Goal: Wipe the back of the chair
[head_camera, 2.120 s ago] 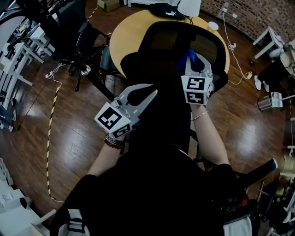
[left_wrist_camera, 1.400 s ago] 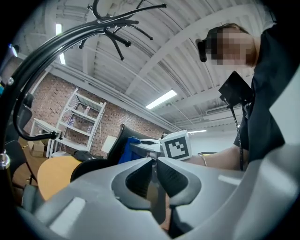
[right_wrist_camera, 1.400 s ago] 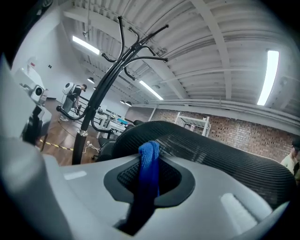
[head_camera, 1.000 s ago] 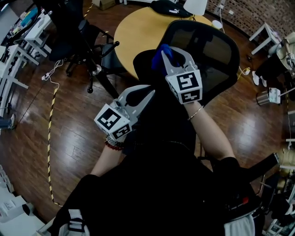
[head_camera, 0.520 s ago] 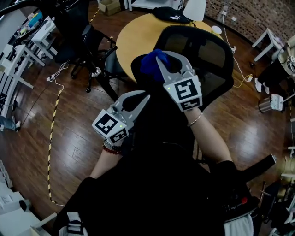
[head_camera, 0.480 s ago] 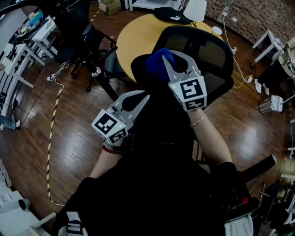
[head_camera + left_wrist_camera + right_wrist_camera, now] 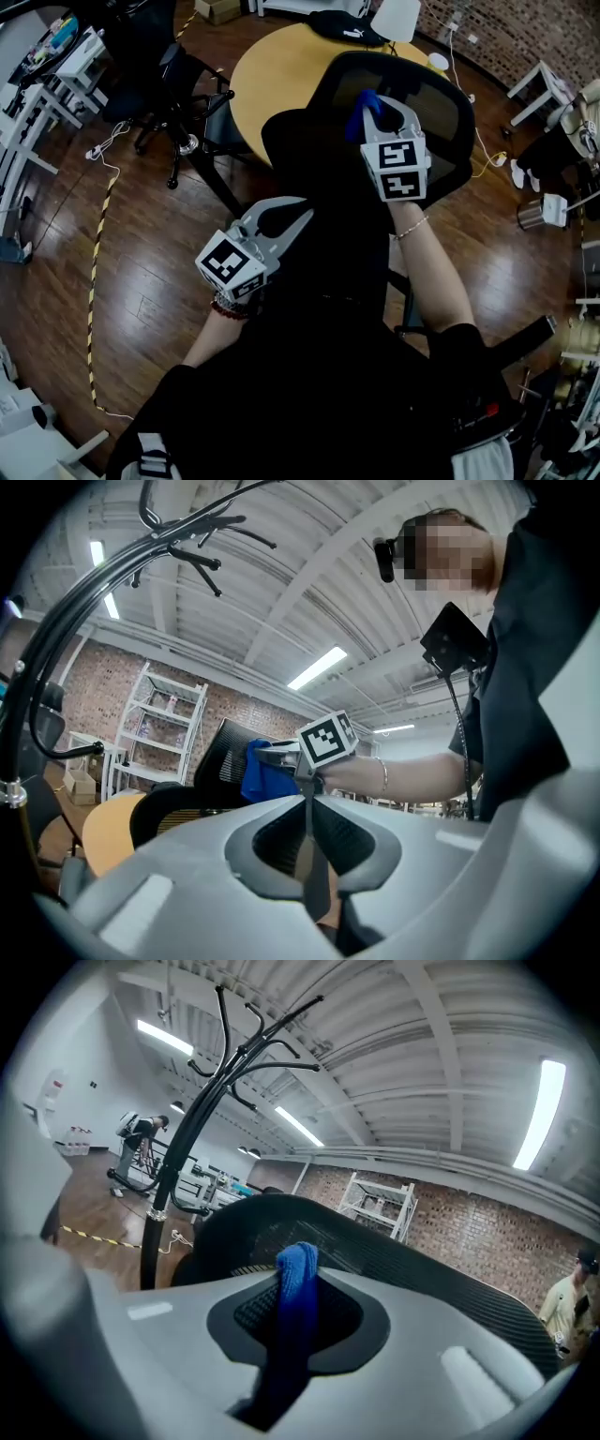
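The chair back (image 7: 439, 92), black mesh in a black rim, stands in front of you, just this side of the round yellow tabletop (image 7: 272, 64). The blue cloth (image 7: 360, 101) sits at the left part of that mesh, a little under the top rim. In your right gripper view the cloth's bunched end overlaps the mesh, though whether it presses on it cannot be told.

Your right gripper (image 7: 375, 105) has its jaws closed on the cloth: the fabric runs up the narrow gap between them and bulges out past the tips. Your right arm is stretched forward, with a thin bracelet at the wrist.

Your left gripper (image 7: 302, 214) hangs lower and nearer your body, well apart from the chair back and to the left of the right gripper. Its jaws are pressed together with nothing between them, and it points up toward the right gripper and the cloth.

On the far side of the tabletop lies a black bag (image 7: 337, 21) with a white logo. To the left a second black office chair (image 7: 178, 89) stands on the dark wood floor (image 7: 141, 281), and a strip of yellow-and-black tape (image 7: 97, 272) runs along the boards. A black coat stand (image 7: 183, 1147) and a white shelf unit (image 7: 380, 1206) before a brick wall show in your right gripper view.
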Tool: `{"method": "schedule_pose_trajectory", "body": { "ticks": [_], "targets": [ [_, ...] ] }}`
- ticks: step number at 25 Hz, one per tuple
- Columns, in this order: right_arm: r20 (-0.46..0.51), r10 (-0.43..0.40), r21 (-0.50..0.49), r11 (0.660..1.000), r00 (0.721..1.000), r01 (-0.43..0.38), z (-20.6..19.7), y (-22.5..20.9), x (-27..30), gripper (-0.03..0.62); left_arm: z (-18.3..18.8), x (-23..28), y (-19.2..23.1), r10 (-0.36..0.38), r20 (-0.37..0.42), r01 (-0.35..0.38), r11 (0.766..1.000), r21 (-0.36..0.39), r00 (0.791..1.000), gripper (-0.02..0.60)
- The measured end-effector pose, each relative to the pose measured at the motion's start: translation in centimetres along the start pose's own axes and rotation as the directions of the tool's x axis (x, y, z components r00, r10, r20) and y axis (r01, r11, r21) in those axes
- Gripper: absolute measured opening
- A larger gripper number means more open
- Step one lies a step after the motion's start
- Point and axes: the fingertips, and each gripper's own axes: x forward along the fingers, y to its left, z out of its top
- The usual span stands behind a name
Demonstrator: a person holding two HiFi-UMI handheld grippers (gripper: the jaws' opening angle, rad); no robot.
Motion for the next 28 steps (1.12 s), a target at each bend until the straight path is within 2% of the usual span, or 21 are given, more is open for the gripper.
{"method": "schedule_pose_trajectory", "body": {
  "ticks": [3, 6, 7, 8, 10, 11, 12, 14, 16, 18, 20, 22, 25, 28],
  "targets": [
    [0.023, 0.065, 0.011, 0.998, 0.998, -0.066, 2.3, 2.8, 1.2, 0.038, 0.2, -1.7, 1.3, 0.032, 0.005, -0.032, 0.999, 0.001, 0.999, 0.029],
    [0.028, 0.081, 0.036, 0.996, 0.996, -0.082, 3.2, 4.3, 1.7, 0.032, 0.2, -4.1, 2.9, 0.092, 0.009, -0.092, 0.996, -0.008, 0.996, 0.029],
    [0.049, 0.116, 0.047, 0.992, 0.992, -0.119, 3.5, 4.8, 1.6, 0.032, 0.3, -4.7, 3.4, 0.108, 0.014, -0.108, 0.994, -0.015, 0.994, 0.029],
    [0.086, 0.183, 0.06, 0.98, 0.979, -0.189, 4.1, 5.8, 1.2, 0.034, 0.5, -5.1, 3.8, 0.12, 0.02, -0.12, 0.993, -0.021, 0.993, 0.029],
    [0.167, 0.365, 0.065, 0.923, 0.916, -0.379, 5.5, 9.1, 0.1, 0.034, 0.9, -5.5, 4.4, 0.13, 0.03, -0.129, 0.991, -0.028, 0.991, 0.029],
    [0.193, 0.427, 0.052, 0.895, 0.884, -0.443, 6.1, 10.7, -0.7, 0.034, 1.1, -5.4, 4.5, 0.13, 0.033, -0.129, 0.991, -0.028, 0.991, 0.028],
    [0.213, 0.45, 0.036, 0.883, 0.867, -0.467, 6.5, 11.7, -1.5, 0.034, 1.2, -5.2, 4.4, 0.126, 0.034, -0.126, 0.992, -0.025, 0.991, 0.028],
    [0.25, 0.432, 0.022, 0.892, 0.866, -0.451, 6.8, 12.1, -3.2, 0.034, 1.5, -4.4, 3.8, 0.106, 0.03, -0.106, 0.994, -0.01, 0.994, 0.028],
    [0.269, 0.386, 0.037, 0.911, 0.882, -0.41, 6.3, 10.5, -4.7, 0.035, 1.5, -3.3, 3.1, 0.073, 0.02, -0.074, 0.997, 0.006, 0.997, 0.028],
    [0.24, 0.304, 0.058, 0.943, 0.922, -0.327, 4.8, 7.2, -5.4, 0.034, 1.3, -2.2, 2.4, 0.046, 0.009, -0.046, 0.999, 0.013, 0.999, 0.028],
    [0.175, 0.191, 0.088, 0.974, 0.966, -0.208, 2.8, 3.0, -5.3, 0.034, 1.1, -1.4, 1.9, 0.028, 0.006, -0.028, 1.0, 0.012, 1.0, 0.028],
    [0.104, 0.085, 0.12, 0.988, 0.991, -0.097, 1.0, -1.0, -4.4, 0.034, 1.1, -0.6, 1.2, 0.013, 0.006, -0.013, 1.0, 0.018, 1.0, 0.028],
    [0.032, 0.028, 0.124, 0.992, 0.999, -0.032, -0.4, -3.6, -2.2, 0.034, 1.5, 0.1, -0.1, -0.005, 0.004, 0.005, 0.998, 0.061, 1.0, 0.028],
    [0.027, 0.044, 0.116, 0.992, 0.999, -0.047, 0.5, -2.2, -0.3, 0.034, 1.2, -0.1, -1.1, -0.005, -0.005, 0.005, 0.994, 0.108, 1.0, 0.028]
  ]
}}
